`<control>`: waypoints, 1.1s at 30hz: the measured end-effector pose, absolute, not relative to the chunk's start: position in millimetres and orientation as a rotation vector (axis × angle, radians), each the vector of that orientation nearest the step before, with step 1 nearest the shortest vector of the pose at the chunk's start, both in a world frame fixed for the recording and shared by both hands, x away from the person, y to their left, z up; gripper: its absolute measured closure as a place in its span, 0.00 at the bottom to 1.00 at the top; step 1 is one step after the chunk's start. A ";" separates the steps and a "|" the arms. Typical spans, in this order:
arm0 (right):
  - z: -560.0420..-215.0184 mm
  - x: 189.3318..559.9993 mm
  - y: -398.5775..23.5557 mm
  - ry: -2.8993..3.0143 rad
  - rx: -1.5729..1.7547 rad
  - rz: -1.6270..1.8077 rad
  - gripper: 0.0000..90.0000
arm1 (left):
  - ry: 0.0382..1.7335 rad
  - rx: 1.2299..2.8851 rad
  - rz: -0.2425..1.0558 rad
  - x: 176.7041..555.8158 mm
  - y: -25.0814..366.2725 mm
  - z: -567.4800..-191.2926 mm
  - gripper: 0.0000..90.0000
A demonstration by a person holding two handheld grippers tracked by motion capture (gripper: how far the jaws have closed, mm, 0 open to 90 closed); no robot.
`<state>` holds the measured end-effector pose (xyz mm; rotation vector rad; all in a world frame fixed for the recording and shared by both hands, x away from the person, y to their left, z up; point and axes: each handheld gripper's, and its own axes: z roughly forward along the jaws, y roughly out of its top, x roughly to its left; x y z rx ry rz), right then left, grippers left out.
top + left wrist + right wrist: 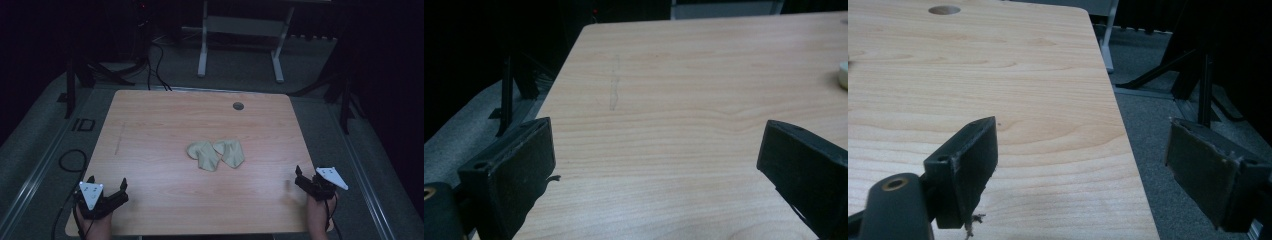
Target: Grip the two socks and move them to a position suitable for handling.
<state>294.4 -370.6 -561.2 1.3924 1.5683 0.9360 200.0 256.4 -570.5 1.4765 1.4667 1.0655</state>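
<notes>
Two beige socks lie side by side at the middle of the wooden table, the left sock touching the right sock. My left gripper rests at the table's near left corner, open, with nothing between its jaws. In the left gripper view the left gripper looks across bare wood, and a sliver of a beige sock shows at the right edge. My right gripper sits at the near right edge, open and empty. In the right gripper view the right gripper straddles the table's right edge.
A round cable hole is set in the table's far right part, and the same cable hole appears in the right gripper view. A white desk frame stands behind the table. Cables lie on the grey floor at the left.
</notes>
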 end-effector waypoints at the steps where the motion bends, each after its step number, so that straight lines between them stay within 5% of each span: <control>1: -561.2 294.4 -370.6 1.568 1.392 0.936 0.15 | 1.467 1.477 1.066 200.0 256.4 -570.5 0.04; 19: -553.1 299.7 -373.6 1.725 1.520 0.928 0.16 | 1.460 1.467 0.988 195.1 256.7 -567.8 0.03; 33: -546.8 314.3 -338.3 2.016 1.473 1.023 0.16 | 1.395 1.540 0.950 196.7 250.5 -571.4 0.04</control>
